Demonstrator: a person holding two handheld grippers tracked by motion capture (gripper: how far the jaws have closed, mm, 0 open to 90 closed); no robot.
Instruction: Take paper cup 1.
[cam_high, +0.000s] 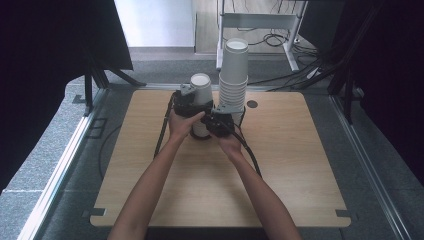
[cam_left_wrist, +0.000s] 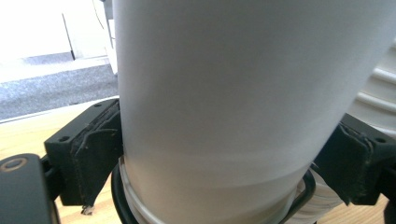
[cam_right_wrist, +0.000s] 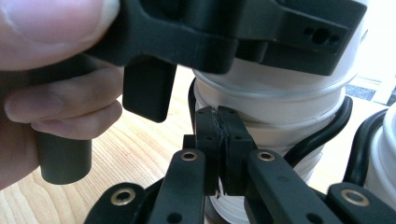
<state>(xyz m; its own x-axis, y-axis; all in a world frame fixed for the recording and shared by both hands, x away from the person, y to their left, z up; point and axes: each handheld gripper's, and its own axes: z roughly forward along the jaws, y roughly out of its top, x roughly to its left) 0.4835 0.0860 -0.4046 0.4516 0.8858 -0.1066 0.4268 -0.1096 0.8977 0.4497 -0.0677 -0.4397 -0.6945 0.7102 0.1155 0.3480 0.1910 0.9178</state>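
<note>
Two stacks of white paper cups stand at the back middle of the wooden table (cam_high: 280, 165): a short stack (cam_high: 201, 87) and a tall stack (cam_high: 234, 70) to its right. My left gripper (cam_high: 191, 103) is shut on the short stack's top cup (cam_left_wrist: 233, 93), its pads (cam_left_wrist: 98, 154) pressed against both sides. Below it a lower cup's rim (cam_left_wrist: 140, 207) shows. My right gripper (cam_right_wrist: 222, 135) is shut, pads together with nothing between them, right in front of the lower cups (cam_right_wrist: 280, 107) of the same stack. A black wire ring (cam_right_wrist: 327, 130) circles that stack.
The tall stack (cam_right_wrist: 385, 158) stands close on the right, its ribbed rims (cam_left_wrist: 380, 93) beside my left jaw. A round hole (cam_high: 252, 104) lies in the table behind it. A white desk frame (cam_high: 260, 22) and floor cables sit beyond the far edge.
</note>
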